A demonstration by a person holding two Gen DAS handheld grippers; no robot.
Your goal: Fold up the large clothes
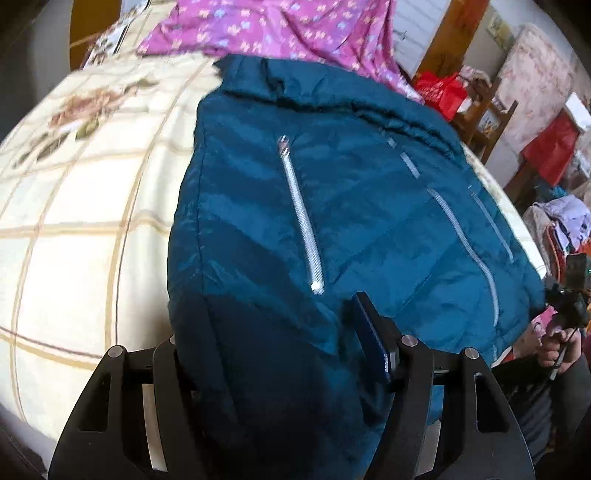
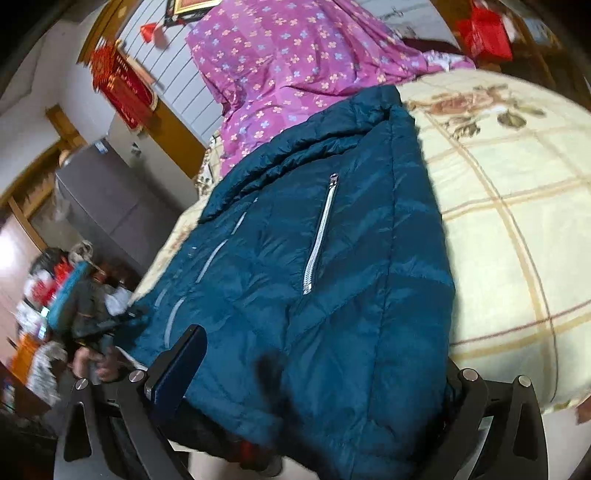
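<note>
**Both grippers at the hem of a teal jacket on the bed**

While the left gripper (image 1: 273, 354) stands over the near hem of the teal jacket (image 1: 332, 206), its right finger (image 1: 373, 343) with a blue pad shows clear on top of the cloth, and the other finger is buried under a fold, so the fabric bulges up between the two. Whether the pads truly press the cloth I cannot tell from this view. The right gripper (image 2: 317, 380) looks the same from its side: its left finger (image 2: 181, 365), blue-faced, stands beside the jacket's edge, while the far finger is hidden behind the padded cloth that fills the gap; its grip cannot be judged either.

Outward from the fingers, the jacket lies spread on a cream checked blanket (image 1: 81, 221) printed with roses, its collar at the far end. A silver pocket zipper (image 1: 301, 221) runs across the front, and further silver strips lie toward the jacket's other side. Beyond the collar sits a pink flowered sheet (image 1: 280, 26), bunched up.

Only the left view shows a hand (image 1: 557, 343) holding the other tool at the jacket's right corner. Only the right view shows a red wall hanging (image 2: 122, 88), a grey cabinet (image 2: 103, 192) and a cluttered corner of the room.
</note>
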